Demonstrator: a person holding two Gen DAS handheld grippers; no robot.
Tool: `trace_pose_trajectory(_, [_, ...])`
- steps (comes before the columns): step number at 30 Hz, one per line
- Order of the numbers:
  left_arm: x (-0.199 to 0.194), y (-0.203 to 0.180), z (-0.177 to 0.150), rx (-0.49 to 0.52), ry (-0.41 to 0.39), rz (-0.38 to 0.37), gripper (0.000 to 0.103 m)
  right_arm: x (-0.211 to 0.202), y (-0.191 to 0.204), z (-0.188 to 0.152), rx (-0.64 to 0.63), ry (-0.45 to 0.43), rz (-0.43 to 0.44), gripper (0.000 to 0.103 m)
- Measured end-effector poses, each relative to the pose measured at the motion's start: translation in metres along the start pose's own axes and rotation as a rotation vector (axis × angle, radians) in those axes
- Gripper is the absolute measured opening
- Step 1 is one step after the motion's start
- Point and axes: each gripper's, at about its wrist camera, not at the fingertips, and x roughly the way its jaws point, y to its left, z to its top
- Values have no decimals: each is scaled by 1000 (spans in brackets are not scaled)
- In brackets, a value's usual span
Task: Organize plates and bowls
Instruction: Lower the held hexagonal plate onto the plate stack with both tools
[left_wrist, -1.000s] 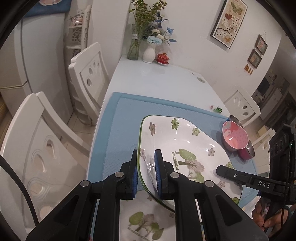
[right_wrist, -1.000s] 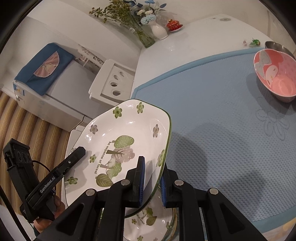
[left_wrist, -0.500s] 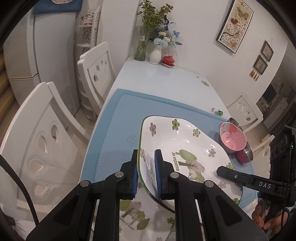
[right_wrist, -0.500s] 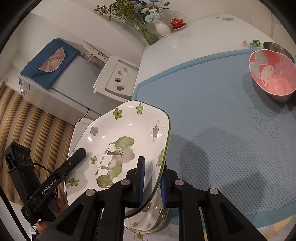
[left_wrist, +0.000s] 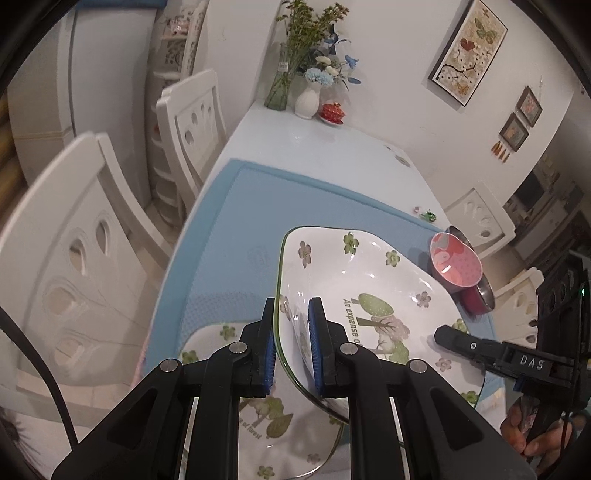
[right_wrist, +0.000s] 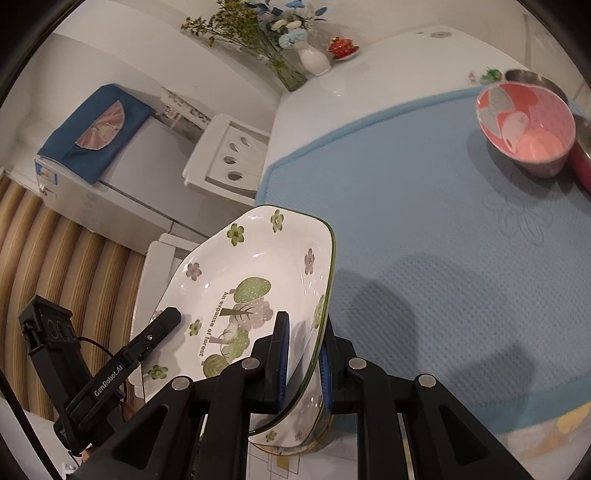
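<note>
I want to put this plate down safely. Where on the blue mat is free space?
The blue mat is bare between the held plate and the pink bowl. It is crowded near the front edge, where a second plate lies, and around the pink bowl.

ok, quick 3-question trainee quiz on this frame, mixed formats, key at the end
1. True or false: both grippers are shut on the same floral plate.
2. Multiple choice: the pink bowl sits A) on the blue mat, B) on a white chair, C) inside the floral plate.
3. Short answer: what lies under the held plate in the left wrist view?

Key
1. True: the left gripper clamps one rim, the right gripper the opposite rim.
2. A.
3. A second floral plate with the same tree print.
</note>
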Motion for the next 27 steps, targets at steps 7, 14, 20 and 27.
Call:
trace_pose_trajectory(7, [0,23,-20,36,36,14,12,17,8,-33,40,14,-34,14])
trace_pose_trajectory(14, [-3,50,-36,38,70,9,12,35,22,-61,34,55,-71,14])
trace_pose_trajectory(20, [5,68,-48,40,125,11,12,54,19,-72,39,98,-102,14])
trace_pose_trajectory(27, [11,83,-57,23,167,-20,12,65,20,-80,41,112,-132,14])
